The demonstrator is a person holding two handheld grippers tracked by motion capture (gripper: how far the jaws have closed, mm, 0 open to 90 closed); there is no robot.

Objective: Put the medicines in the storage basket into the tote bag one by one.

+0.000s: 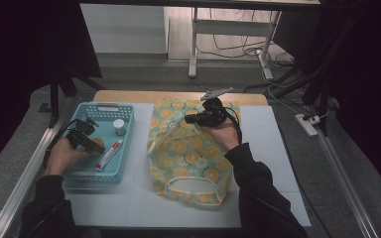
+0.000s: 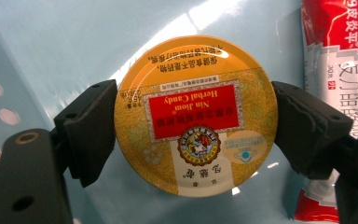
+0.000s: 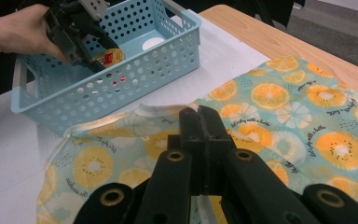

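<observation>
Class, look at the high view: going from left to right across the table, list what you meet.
Left gripper over the candy tin in the blue basket → red-and-white tube → small white-capped jar → orange-print cloth bag → right gripper pinching the bag's edge.

1. The red-and-white tube (image 2: 328,84), just beside the left gripper's (image 2: 196,135) right-hand jaw, was cut off by the top and bottom edges; that jaw hid part of it.
2. The bag's (image 3: 279,116) hem vanished between the right gripper's (image 3: 200,122) pressed-together jaws; whether they pinched cloth was unclear.
</observation>
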